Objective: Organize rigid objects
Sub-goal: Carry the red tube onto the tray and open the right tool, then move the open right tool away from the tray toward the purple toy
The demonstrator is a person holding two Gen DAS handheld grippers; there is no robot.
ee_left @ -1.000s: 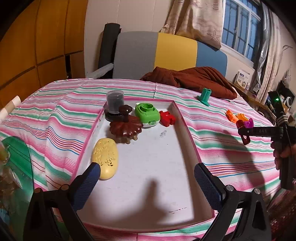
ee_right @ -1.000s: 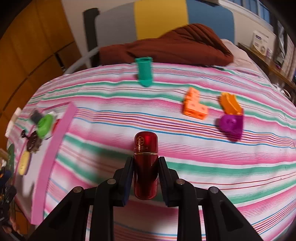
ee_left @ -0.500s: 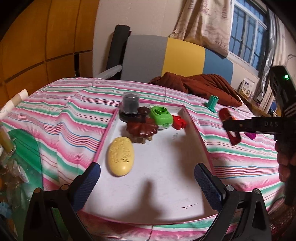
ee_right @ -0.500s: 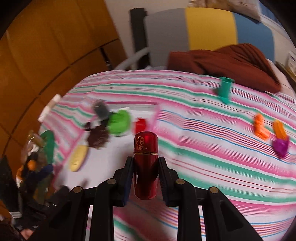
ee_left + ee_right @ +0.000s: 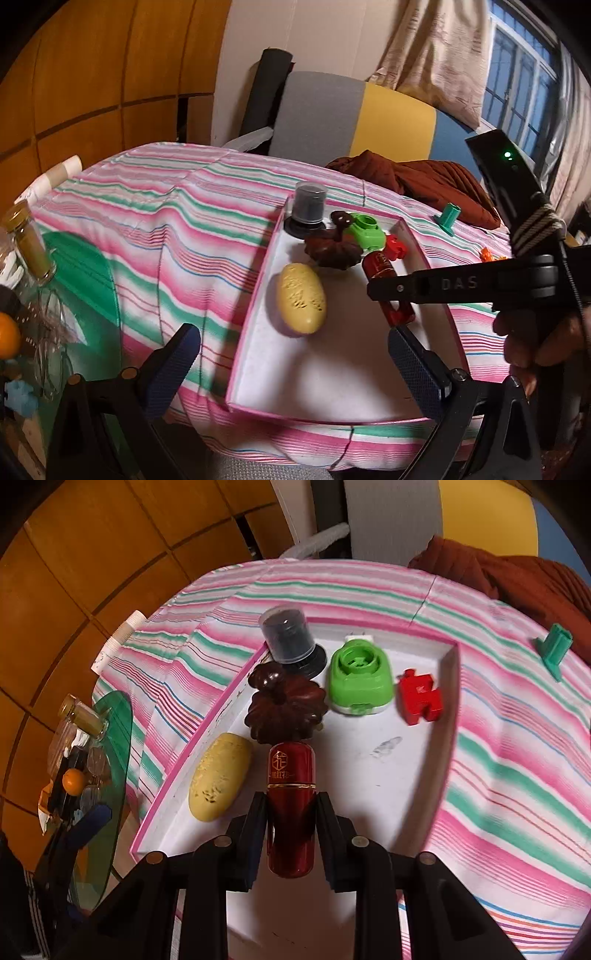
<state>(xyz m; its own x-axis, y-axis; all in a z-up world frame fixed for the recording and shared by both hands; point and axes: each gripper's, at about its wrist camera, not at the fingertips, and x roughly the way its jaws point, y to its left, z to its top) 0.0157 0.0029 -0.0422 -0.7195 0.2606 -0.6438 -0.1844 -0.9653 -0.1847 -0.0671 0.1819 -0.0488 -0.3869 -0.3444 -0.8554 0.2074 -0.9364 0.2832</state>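
Red capsule [image 5: 291, 812]: its long axis is running along the fingers of the right gripper [image 5: 291, 834], with the gold-emblem end pointing forward at the dark brown flower-shaped piece [image 5: 286, 709]; it is hanging over the white floor of the pink-rimmed tray [image 5: 192, 746], beside the yellow oval piece [image 5: 219, 781]
Right gripper: its two pads are pinching the capsule on both sides near the middle; whether the capsule is touching the tray floor cannot be told
Left gripper [image 5: 291, 365]: its blue-padded fingers are standing spread wide, holding nothing, at the near end of the tray
Tray contents: a grey capped cylinder [image 5: 286, 635], a green round-topped device [image 5: 360, 679] and a red puzzle-shaped block [image 5: 421, 696] are sitting along the far end
Right wrist view only: the gold emblem and ring on the capsule are showing, and the clamped pads are both in sight
Left wrist view only: the capsule [image 5: 382, 267] is appearing slanted across the tray [image 5: 255, 306], its middle crossed by the black arm of the right gripper [image 5: 397, 295]; a hand [image 5: 543, 339] is gripping the handle, and an orange block [image 5: 487, 254] is peeking past it on the striped cloth [image 5: 177, 236]
Outside the tray: a teal peg-like piece [image 5: 556, 648] is lying on the cloth, well apart
Hard to make out: the clutter on the green glass side table [image 5: 114, 760] is blurred and cut off at the frame edge
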